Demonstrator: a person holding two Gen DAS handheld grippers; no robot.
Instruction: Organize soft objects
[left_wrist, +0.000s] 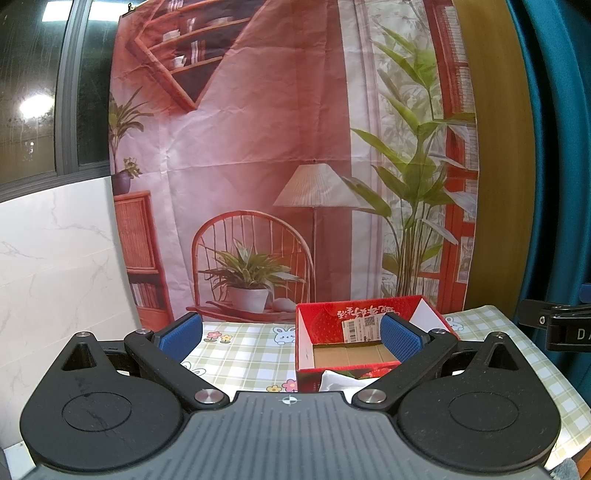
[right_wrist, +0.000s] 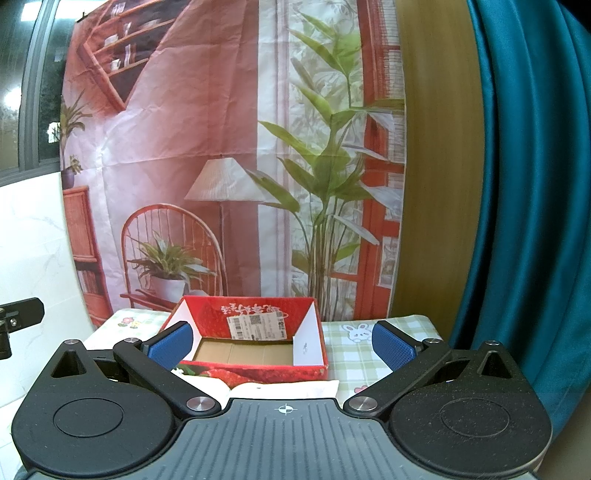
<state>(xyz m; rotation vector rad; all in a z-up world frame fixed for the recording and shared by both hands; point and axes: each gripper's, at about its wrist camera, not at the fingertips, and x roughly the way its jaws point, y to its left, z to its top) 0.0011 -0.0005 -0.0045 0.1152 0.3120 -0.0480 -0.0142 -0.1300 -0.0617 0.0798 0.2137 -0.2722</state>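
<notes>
Box (right_wrist: 255, 332) sits on counter (right_wrist: 369, 354) w/ open top, near the back edge, backdrop (right_wrist: 221, 147) hanging right behind it. Folded cloth (right_wrist: 291, 387) lies on counter just in front of box, prob. touching its front wall. Curtain (right_wrist: 517, 184) to the right of counter; tiled wall (left_wrist: 55, 258) to the left.
</notes>
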